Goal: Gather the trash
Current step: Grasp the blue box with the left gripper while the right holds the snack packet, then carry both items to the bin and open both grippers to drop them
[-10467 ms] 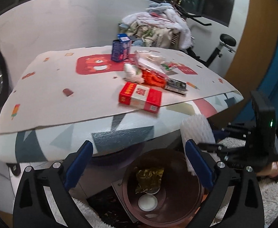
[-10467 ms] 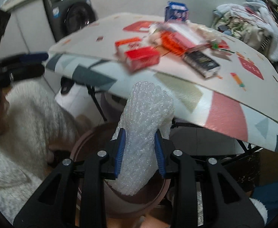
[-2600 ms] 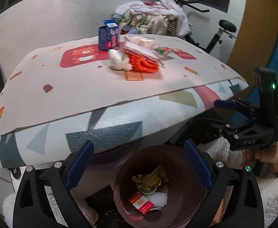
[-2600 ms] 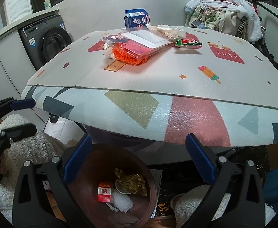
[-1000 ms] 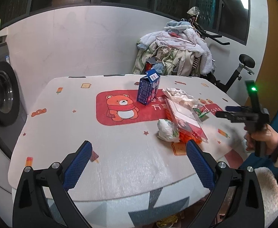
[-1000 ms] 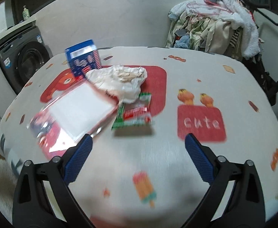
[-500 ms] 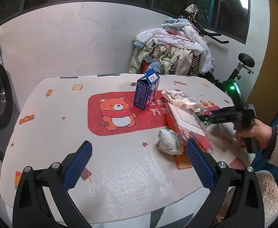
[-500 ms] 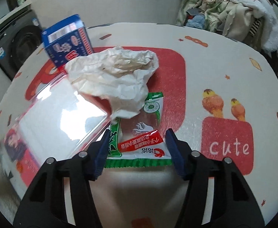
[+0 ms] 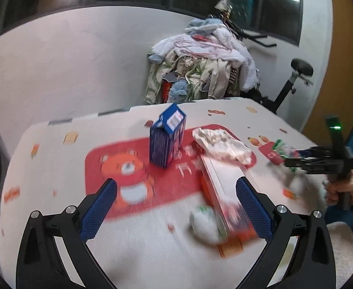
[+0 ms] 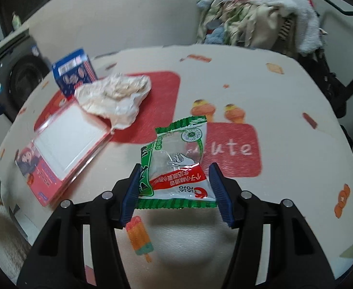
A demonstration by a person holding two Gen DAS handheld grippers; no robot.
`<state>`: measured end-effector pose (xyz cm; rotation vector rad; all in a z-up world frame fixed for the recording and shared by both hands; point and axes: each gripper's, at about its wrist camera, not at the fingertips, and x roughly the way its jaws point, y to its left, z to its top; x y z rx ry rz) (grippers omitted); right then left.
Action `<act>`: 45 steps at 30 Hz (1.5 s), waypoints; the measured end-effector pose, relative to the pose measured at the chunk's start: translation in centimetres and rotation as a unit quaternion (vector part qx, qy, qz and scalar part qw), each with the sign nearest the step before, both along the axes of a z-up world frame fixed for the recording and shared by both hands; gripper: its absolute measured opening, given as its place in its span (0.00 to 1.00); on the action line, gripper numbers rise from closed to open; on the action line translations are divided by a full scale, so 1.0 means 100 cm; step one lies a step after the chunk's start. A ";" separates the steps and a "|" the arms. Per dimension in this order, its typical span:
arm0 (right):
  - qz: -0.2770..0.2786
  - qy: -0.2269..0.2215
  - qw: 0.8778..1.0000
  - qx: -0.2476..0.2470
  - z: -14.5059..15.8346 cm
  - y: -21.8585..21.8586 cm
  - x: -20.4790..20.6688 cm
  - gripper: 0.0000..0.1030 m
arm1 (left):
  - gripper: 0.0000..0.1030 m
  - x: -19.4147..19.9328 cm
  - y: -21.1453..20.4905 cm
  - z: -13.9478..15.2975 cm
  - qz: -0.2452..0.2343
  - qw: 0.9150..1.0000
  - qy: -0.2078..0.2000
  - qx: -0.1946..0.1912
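My right gripper (image 10: 175,190) is shut on a green, white and red snack wrapper (image 10: 176,161) and holds it a little above the table mat (image 10: 285,204). It also shows in the left wrist view (image 9: 283,150), with the right gripper (image 9: 297,156) at the table's right side. My left gripper (image 9: 175,207) is open and empty above the mat. Ahead of it stand a blue carton (image 9: 168,139), crumpled white paper (image 9: 221,143), a flat red-and-clear package (image 9: 227,200) and a small white wad (image 9: 204,224).
A pile of clothes (image 9: 200,65) on an exercise bike (image 9: 294,82) stands behind the table. A washing machine (image 10: 12,72) is at the left. In the right wrist view the carton (image 10: 74,74), paper (image 10: 115,98) and package (image 10: 63,147) lie to the left.
My right gripper has closed on the snack wrapper and lifted it away from the crumpled paper. My left gripper has moved forward and closer to the items on the table.
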<state>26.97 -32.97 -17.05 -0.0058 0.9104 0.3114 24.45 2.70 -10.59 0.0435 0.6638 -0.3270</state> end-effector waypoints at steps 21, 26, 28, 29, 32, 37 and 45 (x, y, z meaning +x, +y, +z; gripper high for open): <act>-0.027 -0.021 0.998 0.056 0.006 -0.027 -0.023 0.55 | 0.39 0.177 -0.029 -0.048 0.013 0.989 0.130 0.069; -0.027 -0.028 0.997 0.068 0.014 -0.024 -0.032 0.55 | 0.37 0.146 -0.021 -0.030 -0.001 0.991 0.113 0.066; -0.023 -0.030 0.997 0.071 0.018 -0.020 -0.036 0.55 | 0.36 0.126 -0.014 -0.017 -0.008 0.993 0.104 0.052; -0.019 -0.033 0.997 0.073 0.021 -0.016 -0.040 0.55 | 0.36 0.118 -0.013 -0.012 -0.010 0.994 0.100 0.049; -0.006 -0.041 0.996 0.076 0.030 -0.004 -0.050 0.55 | 0.36 0.084 -0.005 0.006 -0.018 0.996 0.086 0.036; 0.020 -0.050 0.995 0.079 0.042 0.018 -0.073 0.55 | 0.37 0.015 0.001 0.030 -0.035 0.997 0.069 0.018; 0.048 -0.058 0.994 0.078 0.051 0.047 -0.127 0.55 | 0.37 -0.106 -0.003 0.042 -0.066 0.997 0.041 0.002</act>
